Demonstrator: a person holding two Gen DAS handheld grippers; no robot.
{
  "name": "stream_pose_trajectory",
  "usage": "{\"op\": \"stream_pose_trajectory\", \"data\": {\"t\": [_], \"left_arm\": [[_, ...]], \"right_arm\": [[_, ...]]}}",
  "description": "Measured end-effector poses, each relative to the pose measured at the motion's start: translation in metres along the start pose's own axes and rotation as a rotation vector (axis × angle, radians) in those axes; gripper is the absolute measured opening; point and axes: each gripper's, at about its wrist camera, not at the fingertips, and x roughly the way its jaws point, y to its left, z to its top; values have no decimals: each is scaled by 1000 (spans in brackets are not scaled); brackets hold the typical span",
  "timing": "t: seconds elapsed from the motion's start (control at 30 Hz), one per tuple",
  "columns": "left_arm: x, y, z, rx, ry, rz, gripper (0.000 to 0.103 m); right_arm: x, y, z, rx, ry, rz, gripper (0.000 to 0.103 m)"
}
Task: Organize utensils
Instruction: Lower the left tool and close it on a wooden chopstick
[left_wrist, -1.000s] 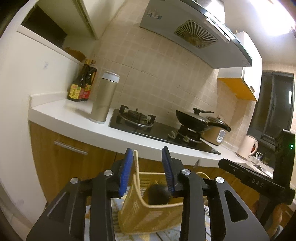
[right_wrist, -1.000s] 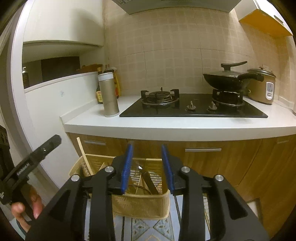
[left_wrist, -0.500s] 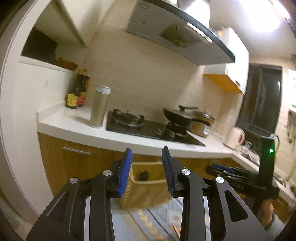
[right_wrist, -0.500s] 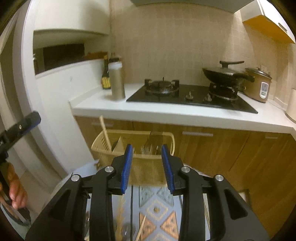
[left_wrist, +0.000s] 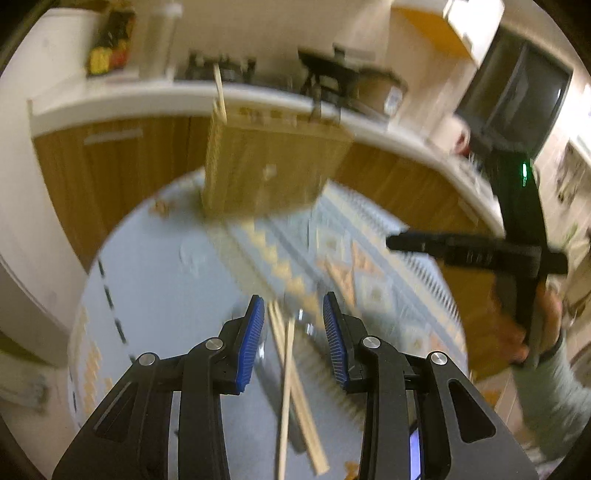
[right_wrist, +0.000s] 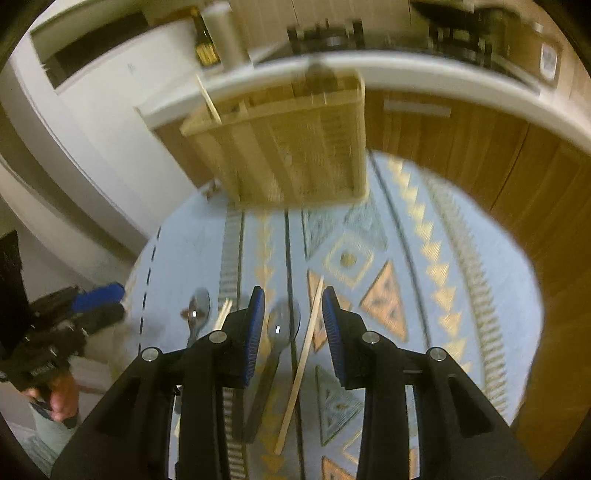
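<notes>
A: From the left wrist, the left gripper (left_wrist: 293, 332) points down at the round tabletop (left_wrist: 166, 266) with its patterned blue cloth. Its jaws stand partly apart and clamp nothing. 2 wooden chopsticks (left_wrist: 295, 384) lie on the cloth between and below the blue pads, crossing each other.

B: The right wrist shows more. The right gripper (right_wrist: 293, 328) also has its jaws partly apart and empty. Under it lie a metal spoon (right_wrist: 282, 326) and 1 single chopstick (right_wrist: 301, 365), side by side, not touched by the pads.

A: I cannot make out a spoon clearly from my side; everything there is blurred.

B: There is a 2nd spoon (right_wrist: 197, 312) too, left of my left finger, near more chopstick tips (right_wrist: 223, 312). Your view does not show it.

A: Both views show the woven utensil basket (left_wrist: 266, 166) at the far edge of the tabletop, in front of the wooden cabinets. A wooden stick (left_wrist: 220, 92) pokes up from its left side.

B: Yes, I see the basket (right_wrist: 295, 147) from a steeper angle, so its inner dividers show. What stands in them is too blurred to tell.

A: My view catches the other gripper at the right, held by a hand (left_wrist: 532, 332) in a grey sleeve.

B: Mine catches yours at the lower left, with the hand (right_wrist: 62, 398) under it.
</notes>
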Motion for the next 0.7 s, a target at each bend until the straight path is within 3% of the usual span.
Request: {"op": "stream_pose_trajectory", "data": {"t": [0.1,0.33,0.6,0.7], "left_arm": [[27,2,-13,41,130,6,31],[65,1,-34,100,314,20,31],[74,1,-38,133,345,63,31],[77,-3,-33,137,350,67,31]], "right_arm": [[18,-5,-6,25,69,20,29],[46,-2,-15,19,183,39,29],[77,7,-27,52,320,133,29],[78,10,-27,31,320,98,29]]}}
